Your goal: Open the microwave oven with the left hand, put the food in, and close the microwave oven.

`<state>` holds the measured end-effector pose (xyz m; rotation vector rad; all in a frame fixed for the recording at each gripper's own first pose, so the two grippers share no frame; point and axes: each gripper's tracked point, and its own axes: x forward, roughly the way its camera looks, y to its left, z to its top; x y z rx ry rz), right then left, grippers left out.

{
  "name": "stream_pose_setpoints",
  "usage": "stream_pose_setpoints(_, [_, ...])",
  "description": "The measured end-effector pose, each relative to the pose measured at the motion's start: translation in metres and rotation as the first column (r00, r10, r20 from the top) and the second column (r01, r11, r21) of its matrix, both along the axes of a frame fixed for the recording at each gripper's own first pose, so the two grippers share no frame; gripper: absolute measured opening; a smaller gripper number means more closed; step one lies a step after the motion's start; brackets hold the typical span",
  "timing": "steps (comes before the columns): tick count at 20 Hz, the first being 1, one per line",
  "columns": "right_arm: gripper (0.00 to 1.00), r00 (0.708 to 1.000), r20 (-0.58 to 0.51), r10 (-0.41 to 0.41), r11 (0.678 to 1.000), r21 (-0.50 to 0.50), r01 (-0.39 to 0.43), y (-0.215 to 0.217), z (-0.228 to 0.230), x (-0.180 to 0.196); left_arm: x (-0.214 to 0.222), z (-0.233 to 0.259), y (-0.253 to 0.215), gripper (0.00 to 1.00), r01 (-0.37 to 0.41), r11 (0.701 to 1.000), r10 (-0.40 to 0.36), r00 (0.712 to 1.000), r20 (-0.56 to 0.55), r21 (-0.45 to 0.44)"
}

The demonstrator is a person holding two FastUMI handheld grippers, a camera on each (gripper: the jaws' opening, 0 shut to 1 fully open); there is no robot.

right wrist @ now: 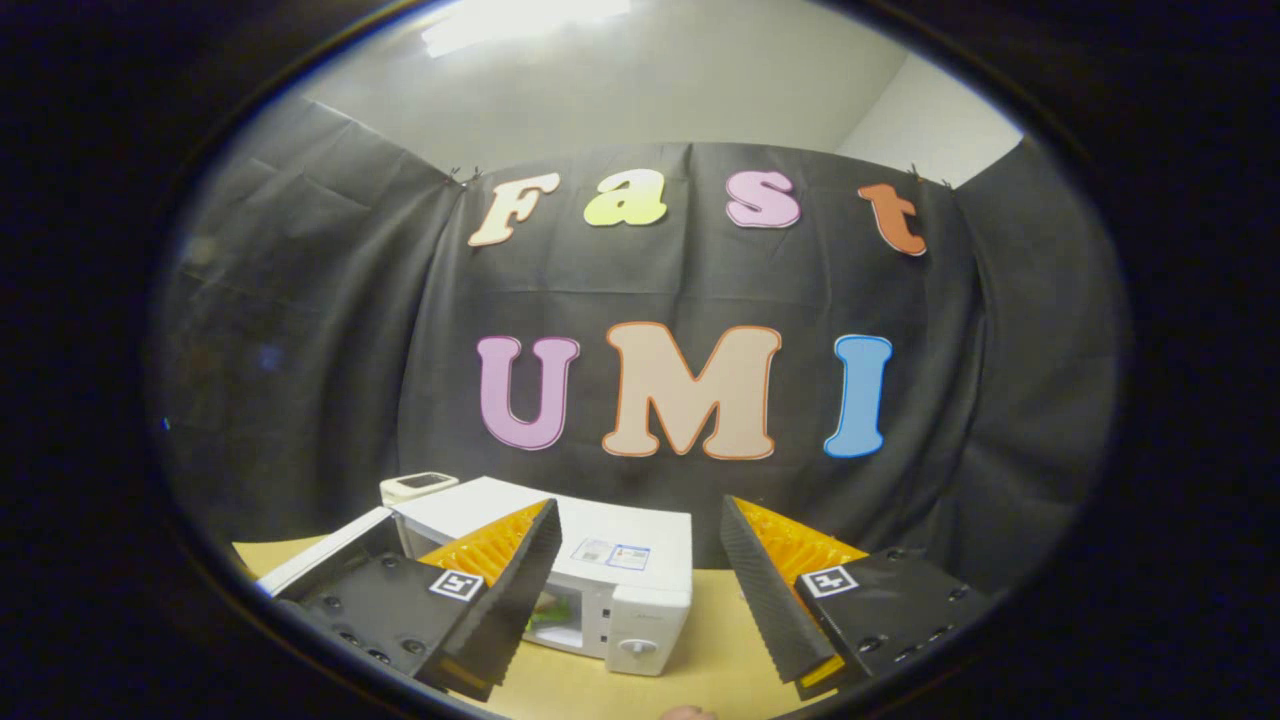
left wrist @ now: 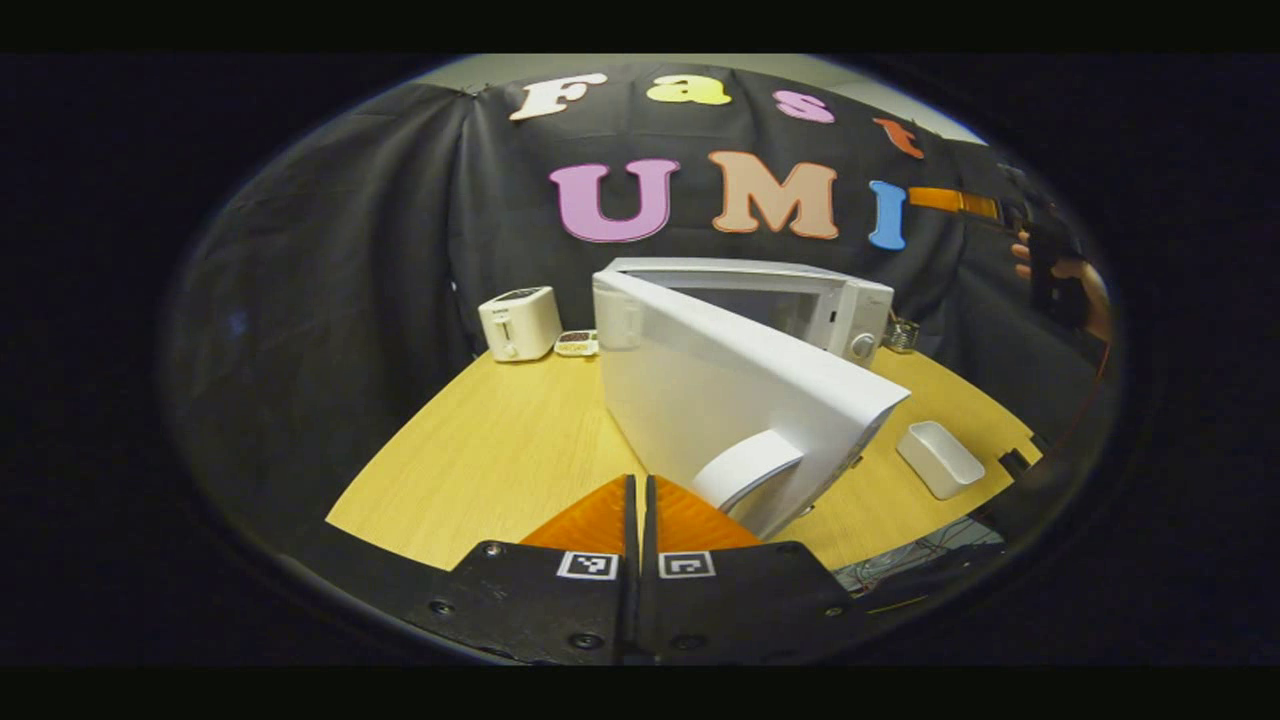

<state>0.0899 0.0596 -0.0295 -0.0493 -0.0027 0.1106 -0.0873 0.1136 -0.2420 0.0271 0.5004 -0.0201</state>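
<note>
The microwave oven (left wrist: 800,310) stands on the tabletop (left wrist: 500,450) with its door (left wrist: 740,390) swung partway out toward me, so the opening step looks done. In the left gripper view the door fills the middle, its rounded handle (left wrist: 748,468) at about 1 o'clock from my left gripper (left wrist: 640,500) and just beside the tips. My left fingers (left wrist: 598,520) are pressed together with only a thin slit between them and nothing in it; they are not gripping the handle.

My right gripper (right wrist: 640,570) is held high above the oven, fingers (right wrist: 500,580) spread wide and empty. Between them, toward 6 o'clock in the right gripper view, I see the oven's top and control panel, and through the opening a patch of green and pale stuff (right wrist: 548,608) inside the cavity. I judge that to be the food already put in, though it is small and partly hidden behind my left-hand finger in that view, so I cannot be sure.

At 4 o'clock from the oven in the left gripper view lies an empty white tray (left wrist: 940,458); at 10 o'clock a toaster (left wrist: 520,322) sits well apart by the booth wall.

So, as I read it: door opened, food probably inside, hand withdrawn upward. What remains is to close the door, and my left fingers are placed beside its outer face near the handle, well set to push it shut.
</note>
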Motion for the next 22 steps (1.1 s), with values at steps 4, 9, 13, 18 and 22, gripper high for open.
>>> stream_pose_setpoints(4, [0.96,1.0,-0.012,0.016,1.0,0.001,-0.016,-0.011,-0.001,-0.001,0.015,0.002,-0.024,0.01,0.039,0.997,-0.04,0.999,0.005,0.059])
stream_pose_setpoints(9, [0.96,0.999,-0.017,0.035,0.999,0.013,-0.035,-0.023,0.005,-0.001,0.042,0.012,-0.06,0.02,0.1,0.991,-0.103,0.994,0.032,0.086])
stream_pose_setpoints(13, [0.96,0.999,-0.014,0.05,0.998,0.029,-0.05,-0.03,0.011,0.0,0.059,0.013,-0.087,0.01,0.134,0.989,-0.136,0.99,0.04,0.066])
stream_pose_setpoints(18, [0.96,0.998,-0.012,0.056,0.997,0.06,-0.055,-0.034,0.014,0.0,0.079,0.008,-0.12,0.01,0.191,0.98,-0.192,0.981,0.029,0.05])
stream_pose_setpoints(22, [0.96,0.998,-0.023,0.05,0.997,0.066,-0.048,-0.04,0.01,0.003,0.106,0.016,-0.138,0.01,0.222,0.972,-0.226,0.973,0.054,0.072])
